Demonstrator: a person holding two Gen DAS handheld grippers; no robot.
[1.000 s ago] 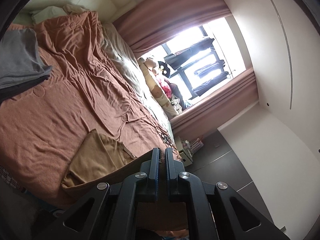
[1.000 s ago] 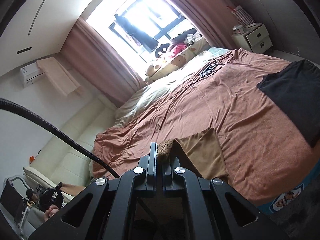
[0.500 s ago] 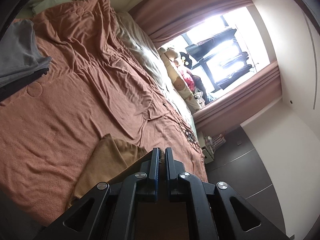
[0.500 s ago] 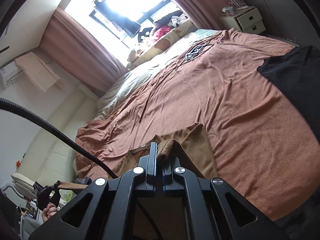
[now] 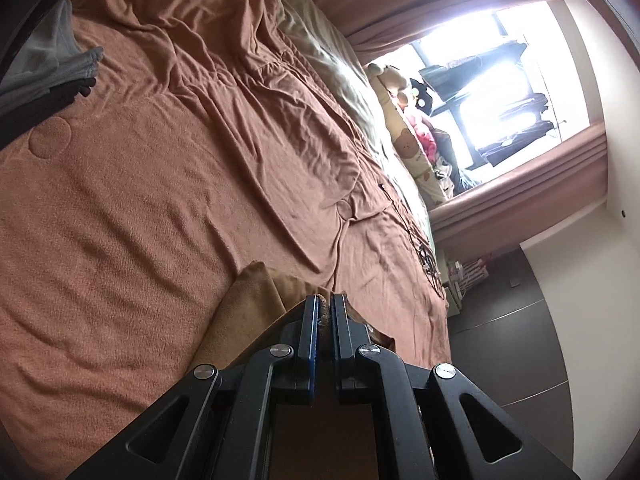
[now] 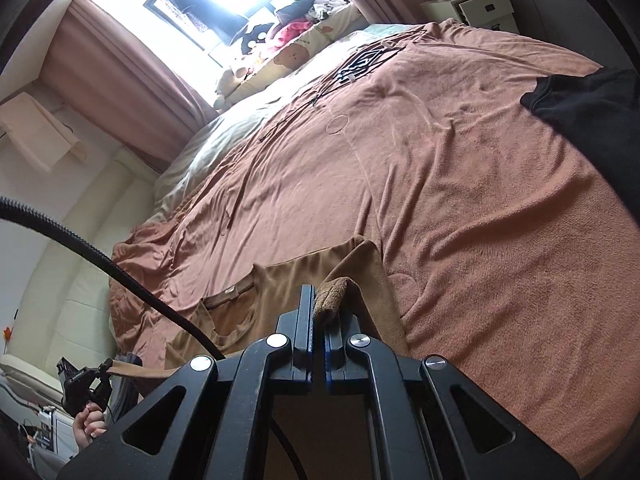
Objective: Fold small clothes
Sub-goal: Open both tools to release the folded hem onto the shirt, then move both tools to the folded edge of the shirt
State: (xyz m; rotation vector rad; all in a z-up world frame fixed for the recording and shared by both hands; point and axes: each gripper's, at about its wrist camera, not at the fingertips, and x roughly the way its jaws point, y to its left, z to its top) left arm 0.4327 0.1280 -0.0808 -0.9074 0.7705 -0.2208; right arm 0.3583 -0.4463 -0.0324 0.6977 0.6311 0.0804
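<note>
A small tan shirt (image 6: pixel 288 288) lies on the brown bed cover (image 6: pixel 460 200), its neckline (image 6: pixel 228 294) toward the left in the right wrist view. My right gripper (image 6: pixel 320 304) is shut on a bunched edge of the tan shirt and holds it just above the cover. My left gripper (image 5: pixel 324 304) is shut on another edge of the same tan shirt (image 5: pixel 248 304). The left gripper also shows at the far lower left of the right wrist view (image 6: pixel 82 378), pulling the fabric taut.
A black garment (image 6: pixel 592 120) lies on the bed at the right. Folded grey and black clothes (image 5: pixel 48 72) sit at the bed's far left. Pillows and plush toys (image 5: pixel 412 136) line the window side. A bedside drawer unit (image 6: pixel 476 8) stands beyond the bed.
Both grippers have moved forward and lower over the bed with the tan shirt. The shirt now lies more spread on the cover, its neckline showing.
</note>
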